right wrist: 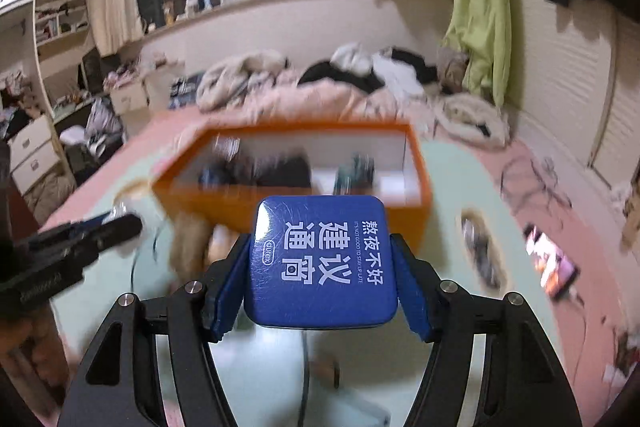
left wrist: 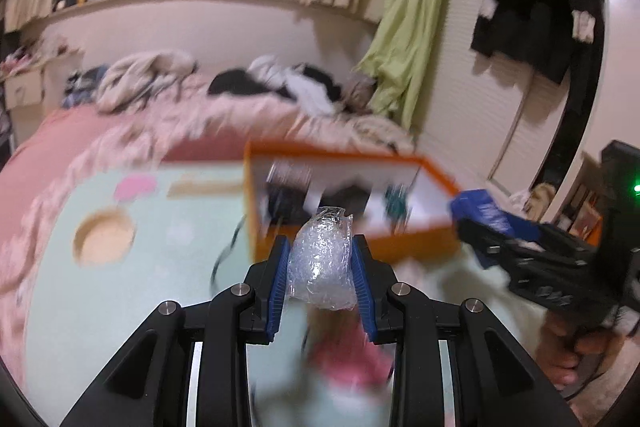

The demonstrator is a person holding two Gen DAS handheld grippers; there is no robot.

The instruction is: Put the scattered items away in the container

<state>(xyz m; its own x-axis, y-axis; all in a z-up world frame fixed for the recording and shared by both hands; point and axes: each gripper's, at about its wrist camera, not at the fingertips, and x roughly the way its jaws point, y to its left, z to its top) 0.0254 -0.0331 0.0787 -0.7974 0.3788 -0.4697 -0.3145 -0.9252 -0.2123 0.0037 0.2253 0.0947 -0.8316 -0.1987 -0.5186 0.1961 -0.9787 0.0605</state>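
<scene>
Orange box (left wrist: 352,247) sits ahead; left tool (left wrist: 322,269) clamps crumpled plastic wrap (left wrist: 322,259), right tool (right wrist: 322,281) grips blue tin (right wrist: 322,261)

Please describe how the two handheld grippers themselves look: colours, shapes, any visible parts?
Both the left gripper and right gripper have matte black angular linkage arms with silver round pivot bolts. Their jaws carry blue ribbed pads. A bare hand grips the right one's handle.
</scene>
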